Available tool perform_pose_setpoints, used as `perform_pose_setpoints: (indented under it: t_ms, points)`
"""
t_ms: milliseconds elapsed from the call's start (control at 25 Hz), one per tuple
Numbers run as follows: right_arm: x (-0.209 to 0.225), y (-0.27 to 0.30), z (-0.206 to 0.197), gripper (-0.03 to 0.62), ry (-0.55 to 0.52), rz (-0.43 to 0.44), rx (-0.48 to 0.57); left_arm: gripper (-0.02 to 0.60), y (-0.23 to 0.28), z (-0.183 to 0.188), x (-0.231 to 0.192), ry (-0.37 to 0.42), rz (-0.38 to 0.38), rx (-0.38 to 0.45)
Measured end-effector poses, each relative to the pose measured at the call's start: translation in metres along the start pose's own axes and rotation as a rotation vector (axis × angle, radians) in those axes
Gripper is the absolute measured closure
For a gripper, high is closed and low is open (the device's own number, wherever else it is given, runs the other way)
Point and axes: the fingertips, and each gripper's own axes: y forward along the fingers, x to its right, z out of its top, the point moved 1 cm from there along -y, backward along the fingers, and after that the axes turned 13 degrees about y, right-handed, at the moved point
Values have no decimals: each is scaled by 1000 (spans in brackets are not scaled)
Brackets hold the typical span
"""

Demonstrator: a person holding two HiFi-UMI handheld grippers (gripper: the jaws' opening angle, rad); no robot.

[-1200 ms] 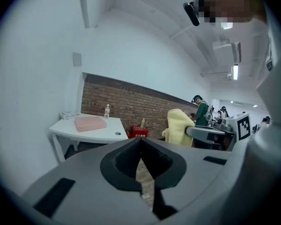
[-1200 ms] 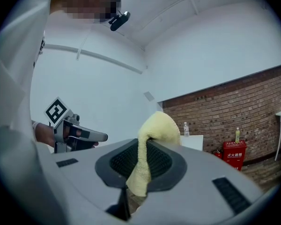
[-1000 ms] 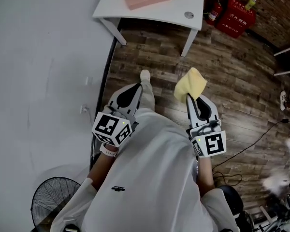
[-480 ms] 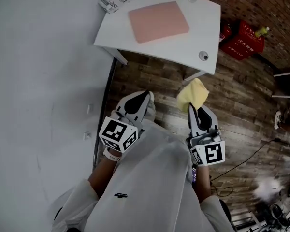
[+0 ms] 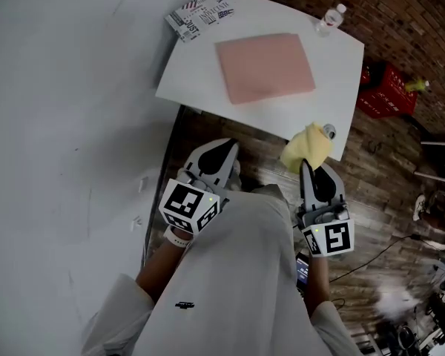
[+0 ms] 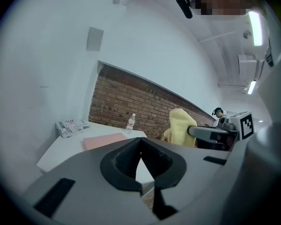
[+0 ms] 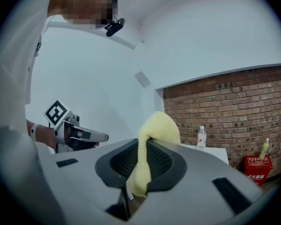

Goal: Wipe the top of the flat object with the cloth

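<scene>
Softly bunched yellow cloth [image 5: 308,145], smooth pink mat [image 5: 265,67]

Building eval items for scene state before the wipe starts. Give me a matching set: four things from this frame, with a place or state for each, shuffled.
Things:
1. yellow cloth
2. pink mat
3. water bottle
4. left gripper

Places or states:
A. upright at a far corner of the table
B. shut, nothing between the jaws
C. clamped in the right gripper
D. lying flat on the white table

Pairs: 1-C, 2-D, 3-A, 4-B
</scene>
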Motion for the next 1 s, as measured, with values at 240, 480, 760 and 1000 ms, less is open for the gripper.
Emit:
perform_pose_setpoints:
  t_ms: [240, 480, 760, 1000]
  points:
    - [21, 25, 6, 545, -1, 63, -51, 565, 24, 4, -9, -44, 45, -8]
    - [40, 51, 8, 545, 16, 140, -93, 565, 41, 5, -21, -84, 112, -23]
    - [45, 90, 11, 546, -10, 260, -151, 565, 55, 5, -36, -100, 195, -30]
    - [41, 130, 5, 546, -19, 344, -200, 565, 63, -3, -55, -128, 259, -43]
